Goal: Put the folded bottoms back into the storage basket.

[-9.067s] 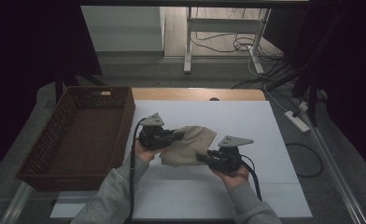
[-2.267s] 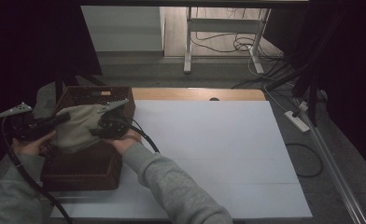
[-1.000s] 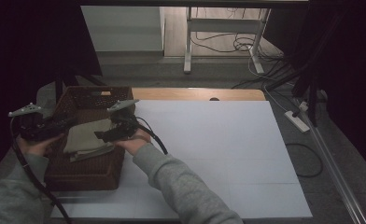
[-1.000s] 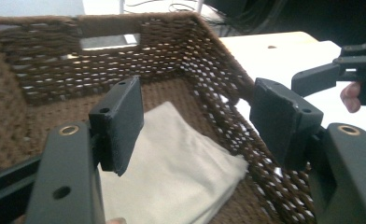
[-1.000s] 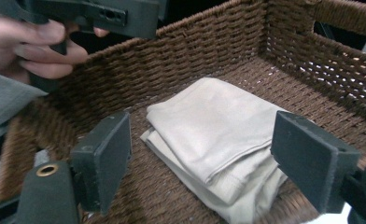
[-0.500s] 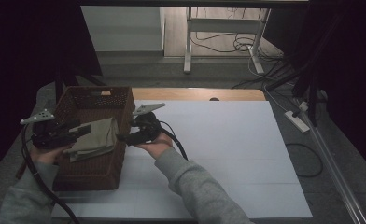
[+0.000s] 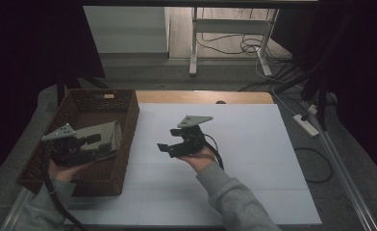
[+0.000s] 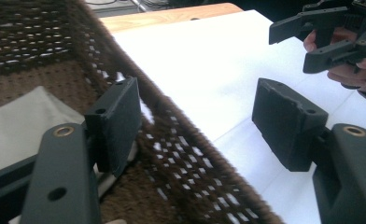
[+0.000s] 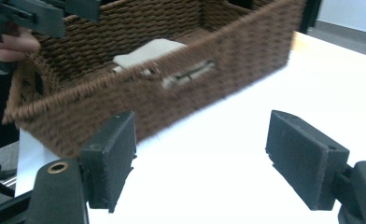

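Observation:
A folded beige cloth (image 7: 102, 134) lies inside the brown wicker basket (image 7: 129, 120) at the table's left. My left gripper (image 7: 99, 147) hovers open over the basket's right half, just above the cloth and holding nothing. In the left gripper view its jaws (image 8: 202, 123) straddle the basket rim (image 8: 172, 135), with the cloth (image 8: 22, 126) to their left. My right gripper (image 7: 168, 140) is open and empty above the white tabletop (image 7: 254, 159), right of the basket. Its own view looks past wide-apart jaws (image 9: 209, 158) at the basket's side (image 9: 172, 84) and the cloth (image 9: 148, 49).
The white sheet covers most of the table, with a wooden strip (image 7: 201, 96) along the far edge. A power strip (image 7: 306, 124) and cables lie on the floor to the right. A desk frame (image 7: 225, 29) stands beyond.
Both grippers lowered the cloth into the basket and let go. The right gripper has since pulled right, out over the white tabletop; the left stays over the basket, now open.

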Demonstrator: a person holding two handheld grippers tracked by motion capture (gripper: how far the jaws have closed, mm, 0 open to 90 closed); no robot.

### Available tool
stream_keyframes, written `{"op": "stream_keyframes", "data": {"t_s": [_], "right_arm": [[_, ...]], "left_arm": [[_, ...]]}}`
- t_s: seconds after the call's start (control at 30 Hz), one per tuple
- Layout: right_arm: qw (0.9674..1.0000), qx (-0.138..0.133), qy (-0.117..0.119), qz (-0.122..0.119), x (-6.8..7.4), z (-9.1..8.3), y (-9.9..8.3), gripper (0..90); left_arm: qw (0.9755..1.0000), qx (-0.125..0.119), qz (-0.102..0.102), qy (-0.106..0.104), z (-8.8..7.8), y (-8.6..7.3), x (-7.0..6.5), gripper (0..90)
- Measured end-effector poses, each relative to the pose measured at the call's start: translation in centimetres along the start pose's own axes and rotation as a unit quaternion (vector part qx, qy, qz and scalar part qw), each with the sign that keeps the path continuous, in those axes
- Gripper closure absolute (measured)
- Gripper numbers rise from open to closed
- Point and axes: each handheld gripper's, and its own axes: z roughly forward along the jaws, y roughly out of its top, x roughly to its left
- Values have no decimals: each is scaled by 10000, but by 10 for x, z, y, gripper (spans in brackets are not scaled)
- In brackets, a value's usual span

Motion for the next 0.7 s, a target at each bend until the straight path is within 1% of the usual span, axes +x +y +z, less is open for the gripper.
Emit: {"op": "stream_keyframes", "data": {"t_s": [0.1,0.27,0.4,0.43,0.5,0.6,0.7], "right_arm": [[9999,-71,-115,88,-7,-19,-13,247],[9994,-119,-301,129,-15,-50,-34,248],[9988,-110,-475,96,-20,-77,-53,248],[9985,-131,-526,125,-22,-85,-59,248],[9981,-160,-559,181,-25,-97,-67,250],[9971,-125,-725,183,-30,-115,-79,250],[9958,-199,-843,289,-36,-133,-92,251]], "left_arm": [[10000,4,35,20,5,0,-11,314],[9999,52,110,35,14,-4,-29,303],[9996,191,190,113,22,-9,-40,295],[9996,186,183,113,23,-10,-42,295],[9995,213,201,128,25,-13,-47,293],[9993,182,255,224,23,-14,-53,290],[9992,172,311,199,20,-16,-59,290]]}}
